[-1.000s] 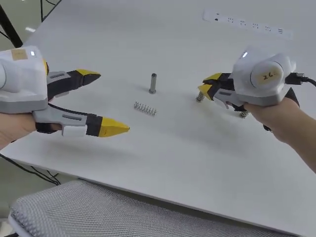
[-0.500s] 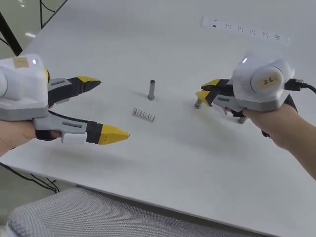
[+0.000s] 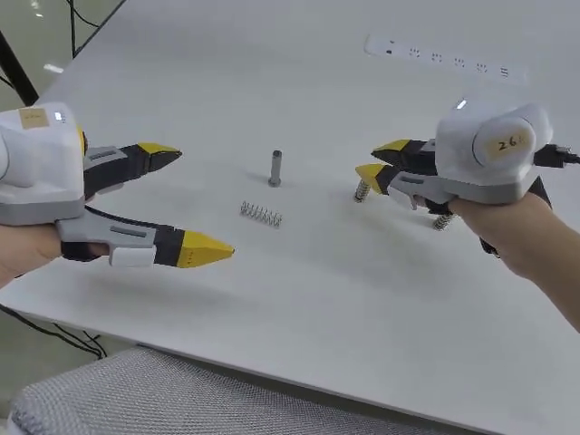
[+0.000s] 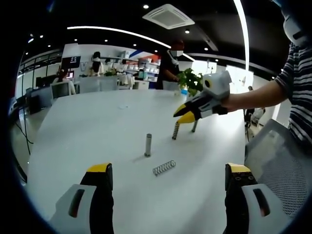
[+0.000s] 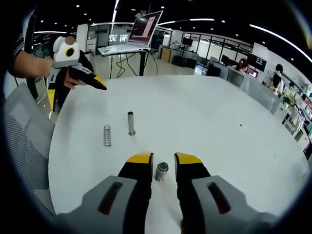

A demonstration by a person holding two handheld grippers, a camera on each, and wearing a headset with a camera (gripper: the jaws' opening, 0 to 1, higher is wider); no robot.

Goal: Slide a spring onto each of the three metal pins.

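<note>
The yellow-tipped left gripper (image 3: 181,199) is held level over the white workbench (image 3: 299,299), jaws spread wide and empty. The right gripper (image 3: 381,158) is poised, jaws narrowly parted and gripping nothing, just above a spring-sleeved metal pin (image 3: 362,190). A loose coiled steel spring (image 3: 261,214) is seen lying near the bare upright metal pin (image 3: 275,169).

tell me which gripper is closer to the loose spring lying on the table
Left. The left gripper hangs open just short of the loose spring, jaws pointing toward it. The right gripper is farther off, beside a spring-covered pin.
</note>
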